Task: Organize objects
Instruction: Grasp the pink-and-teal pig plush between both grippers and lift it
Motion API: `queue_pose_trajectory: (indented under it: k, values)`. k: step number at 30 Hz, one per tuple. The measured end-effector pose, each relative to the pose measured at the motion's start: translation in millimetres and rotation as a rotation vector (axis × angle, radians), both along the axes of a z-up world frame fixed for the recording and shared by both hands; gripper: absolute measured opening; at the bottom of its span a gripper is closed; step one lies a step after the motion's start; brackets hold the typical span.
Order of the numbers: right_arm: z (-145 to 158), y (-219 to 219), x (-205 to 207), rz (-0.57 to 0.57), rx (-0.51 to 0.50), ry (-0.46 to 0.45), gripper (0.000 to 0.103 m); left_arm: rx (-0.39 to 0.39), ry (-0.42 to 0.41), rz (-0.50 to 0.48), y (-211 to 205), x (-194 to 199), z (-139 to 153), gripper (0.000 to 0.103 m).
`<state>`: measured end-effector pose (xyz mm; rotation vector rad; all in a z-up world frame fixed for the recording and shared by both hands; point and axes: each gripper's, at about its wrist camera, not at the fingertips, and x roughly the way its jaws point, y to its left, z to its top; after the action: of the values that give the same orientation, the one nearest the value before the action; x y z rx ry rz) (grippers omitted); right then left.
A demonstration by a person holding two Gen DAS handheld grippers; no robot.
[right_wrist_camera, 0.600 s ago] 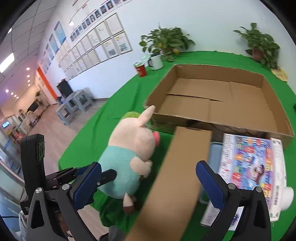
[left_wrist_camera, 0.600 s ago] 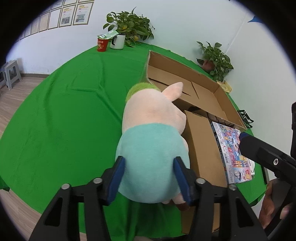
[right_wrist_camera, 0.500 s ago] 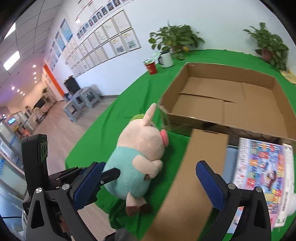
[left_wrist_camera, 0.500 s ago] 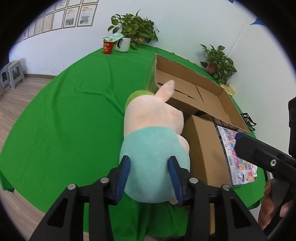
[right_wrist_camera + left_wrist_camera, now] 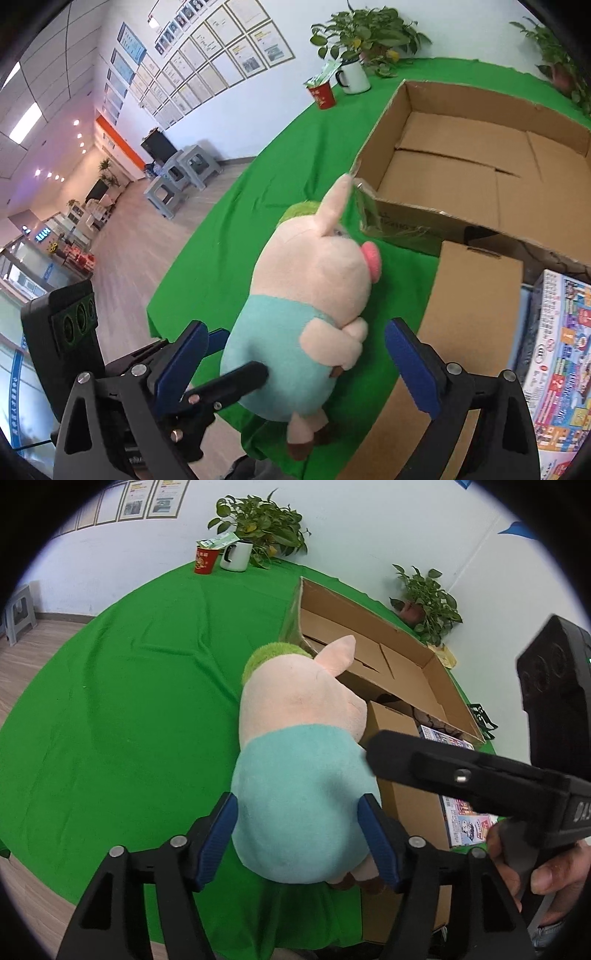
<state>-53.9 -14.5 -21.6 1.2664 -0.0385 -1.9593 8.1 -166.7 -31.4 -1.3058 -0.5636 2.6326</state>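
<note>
On green cloth (image 5: 110, 701), left tongs (image 5: 297, 834) clamp plush pig (image 5: 295, 775), feet hidden, right tongs (image 5: 295, 373) apart.

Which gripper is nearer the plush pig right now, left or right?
Left. The left gripper has its pads on either side of the plush pig, on its teal body. The right gripper is open beside it, closing on nothing.
</note>
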Motion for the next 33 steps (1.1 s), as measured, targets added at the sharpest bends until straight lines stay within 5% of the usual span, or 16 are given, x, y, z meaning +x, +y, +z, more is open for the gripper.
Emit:
queue_pose_trajectory:
  k: [6,18,23,33]
  values:
    - [-17,-20,-1,0.048,0.052,-0.013,0.084,0.017,-0.001,0.012,6,3,-4,0.071]
    - [-19,-22,8,0.053,0.088,0.062,0.058,-0.029,0.032,0.021,13,8,7,0.047]
    - [-15,-12,10,0.053,0.071,0.067,0.052,-0.056,0.029,0.012,18,7,8,0.047]
    - [-17,-5,4,0.047,0.045,0.012,0.061,-0.038,-0.031,0.042,14,-2,-2,0.079]
